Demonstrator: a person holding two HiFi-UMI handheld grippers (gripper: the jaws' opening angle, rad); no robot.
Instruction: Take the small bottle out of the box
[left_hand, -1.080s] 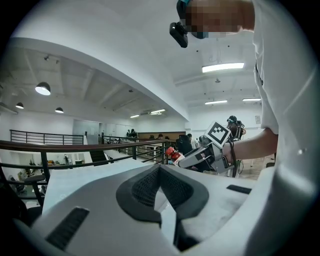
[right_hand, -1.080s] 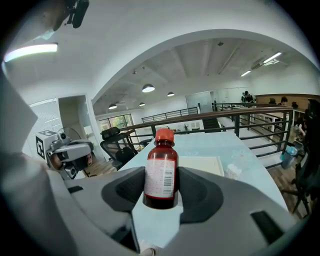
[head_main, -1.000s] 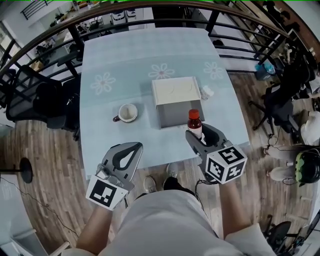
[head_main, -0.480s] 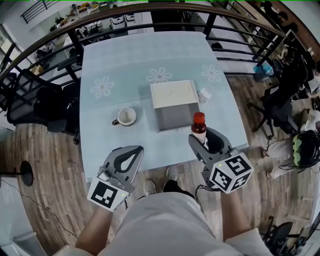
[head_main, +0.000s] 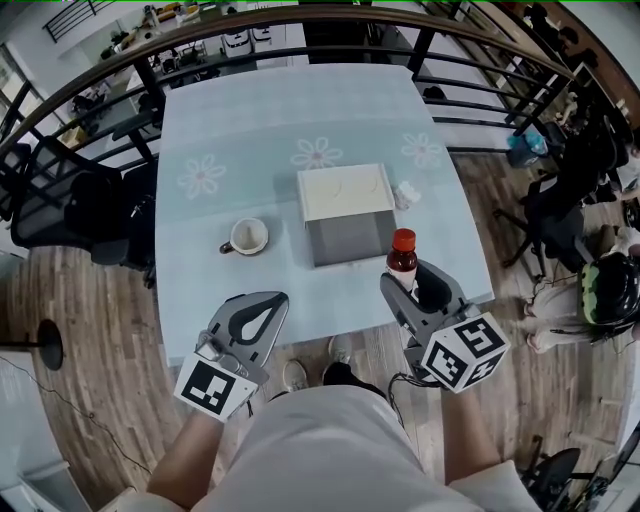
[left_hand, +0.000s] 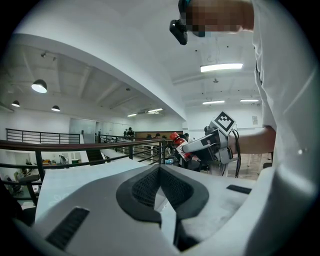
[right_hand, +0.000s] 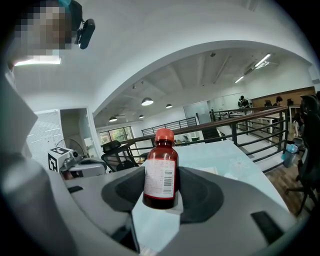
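Note:
My right gripper (head_main: 408, 277) is shut on the small brown bottle (head_main: 402, 262), which has a red cap and a white label. It holds the bottle upright in the air off the box's near right corner. The right gripper view shows the bottle (right_hand: 160, 170) standing between the two jaws of this gripper (right_hand: 160, 196). The box (head_main: 346, 236) lies on the table with its grey inside showing and its white lid (head_main: 345, 190) folded back. My left gripper (head_main: 277, 298) is shut and empty, below the table's near edge; in its own view the left gripper (left_hand: 160, 169) looks across at the bottle (left_hand: 178, 144).
A white mug (head_main: 245, 237) stands on the pale blue flowered table (head_main: 250, 130), left of the box. A small white object (head_main: 405, 192) lies by the box's right side. Black railings (head_main: 120, 80) and office chairs (head_main: 90, 210) surround the table; wooden floor lies below.
My right gripper has carried the bottle to the right and towards me, away from the box's front. The left gripper has stayed put.

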